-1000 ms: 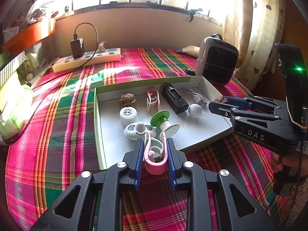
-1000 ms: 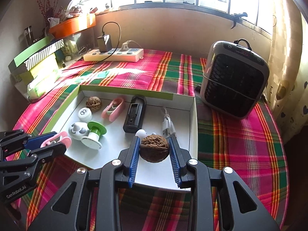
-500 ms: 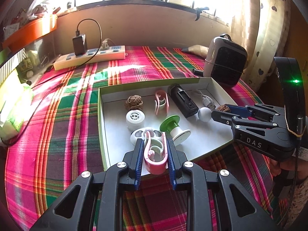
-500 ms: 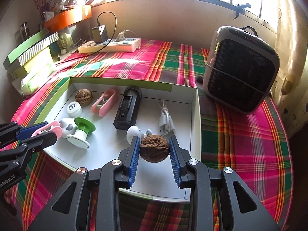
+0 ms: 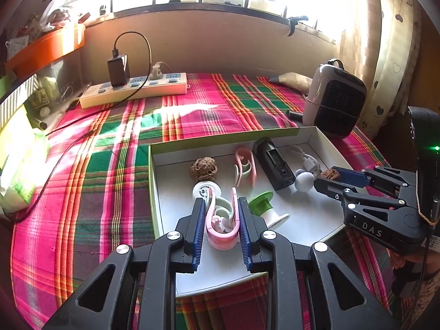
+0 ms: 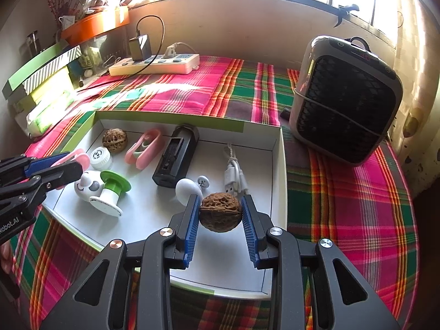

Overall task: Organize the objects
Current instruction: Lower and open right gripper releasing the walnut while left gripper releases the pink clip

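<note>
— What's each hand carrying?

— The left gripper (image 5: 221, 220) is clamping a pink clip (image 5: 221, 229) tight between its pads, hanging over the near edge of the white tray (image 5: 313, 225). The right gripper (image 6: 220, 214) is pinching a walnut (image 6: 220, 216), jaws partly closed around it, above the tray's near right corner.

— Why hover there?

— I'd guess they're sorting like with like: another pink clip (image 6: 144, 148) and a second walnut (image 6: 115, 140) are already lying near the tray's far wall, beside a black charger (image 6: 176, 159) and a white cable (image 6: 233, 173).

— Anything you're not making out?

— The clip is blocking a white round thing under it. Beyond the tray, the power strip (image 5: 134, 89) and heater (image 6: 346, 101) are standing on the plaid cloth (image 6: 343, 206); the window is glaring out.
</note>
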`<state>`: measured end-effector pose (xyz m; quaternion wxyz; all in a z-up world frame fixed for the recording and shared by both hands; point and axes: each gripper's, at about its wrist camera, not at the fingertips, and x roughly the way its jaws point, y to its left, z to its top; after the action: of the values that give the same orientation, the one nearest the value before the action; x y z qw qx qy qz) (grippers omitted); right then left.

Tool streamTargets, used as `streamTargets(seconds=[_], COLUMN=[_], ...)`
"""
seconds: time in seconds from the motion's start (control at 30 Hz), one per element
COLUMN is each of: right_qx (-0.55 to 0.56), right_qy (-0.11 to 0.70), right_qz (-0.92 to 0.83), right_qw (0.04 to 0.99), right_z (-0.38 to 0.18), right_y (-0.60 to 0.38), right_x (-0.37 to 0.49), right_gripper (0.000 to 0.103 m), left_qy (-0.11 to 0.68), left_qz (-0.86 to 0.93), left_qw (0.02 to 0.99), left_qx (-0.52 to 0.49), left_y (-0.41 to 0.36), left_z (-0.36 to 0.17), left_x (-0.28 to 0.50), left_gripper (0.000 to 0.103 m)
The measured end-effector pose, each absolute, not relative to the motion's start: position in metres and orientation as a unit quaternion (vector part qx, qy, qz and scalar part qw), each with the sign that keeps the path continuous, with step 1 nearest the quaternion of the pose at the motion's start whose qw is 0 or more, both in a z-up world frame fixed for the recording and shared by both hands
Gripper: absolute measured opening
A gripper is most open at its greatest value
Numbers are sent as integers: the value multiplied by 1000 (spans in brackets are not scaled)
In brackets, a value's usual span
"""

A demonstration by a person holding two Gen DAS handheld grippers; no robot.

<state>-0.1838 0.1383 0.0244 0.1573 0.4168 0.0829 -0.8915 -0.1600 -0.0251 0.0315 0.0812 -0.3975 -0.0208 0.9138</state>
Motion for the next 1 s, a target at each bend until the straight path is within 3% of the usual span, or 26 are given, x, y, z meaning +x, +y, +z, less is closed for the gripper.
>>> streamTargets(seconds=[1.0], right_qx=[413], right_qy=[76], right_qz=[-894], right_qw=[159], right_z=[19], right_y=[139], right_x=[-192], right_gripper=[32], left_qy=[-13], left_qz=[911], left_qw=[68], left_qx=[-407], left_y=[-24], left_z=[22], left_x=[-193], left_gripper=[21])
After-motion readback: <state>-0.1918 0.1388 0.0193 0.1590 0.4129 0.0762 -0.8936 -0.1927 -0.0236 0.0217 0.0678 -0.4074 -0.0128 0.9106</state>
